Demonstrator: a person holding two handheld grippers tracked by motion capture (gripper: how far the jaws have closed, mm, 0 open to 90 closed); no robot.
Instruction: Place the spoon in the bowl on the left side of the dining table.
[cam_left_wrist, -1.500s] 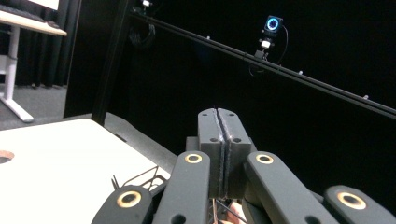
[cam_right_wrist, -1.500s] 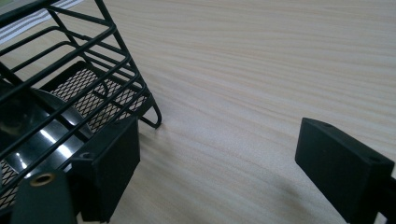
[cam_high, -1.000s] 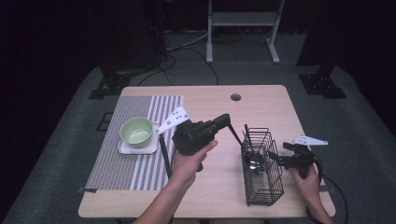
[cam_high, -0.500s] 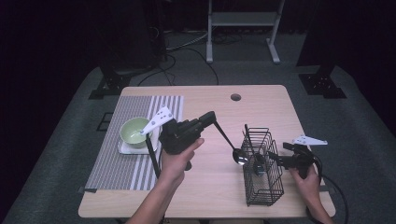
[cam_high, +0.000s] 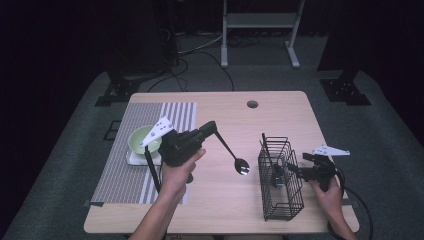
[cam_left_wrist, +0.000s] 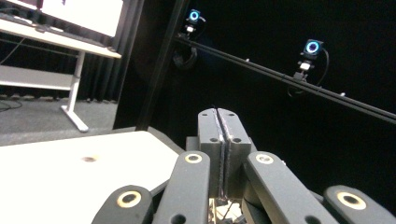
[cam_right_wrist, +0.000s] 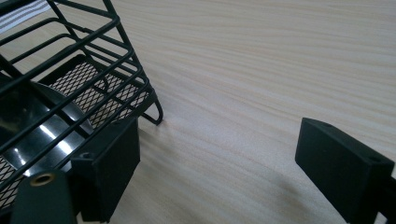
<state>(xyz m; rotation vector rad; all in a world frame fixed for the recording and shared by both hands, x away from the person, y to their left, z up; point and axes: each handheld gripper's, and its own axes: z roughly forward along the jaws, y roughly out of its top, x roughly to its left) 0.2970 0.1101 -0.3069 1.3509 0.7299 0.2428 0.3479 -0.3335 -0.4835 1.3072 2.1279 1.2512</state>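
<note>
Here the spoon (cam_high: 231, 152) slants, bowl toward basket (cam_high: 280, 200)

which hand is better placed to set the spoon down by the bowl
Left, I'd say. The left gripper is shut on the spoon and sits beside the green bowl on the striped mat. The right gripper stands open by the wire basket, holding nothing.

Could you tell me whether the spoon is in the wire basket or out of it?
Out. The spoon is clamped by its handle in the shut left gripper, its bowl above the table, left of the wire basket.
</note>
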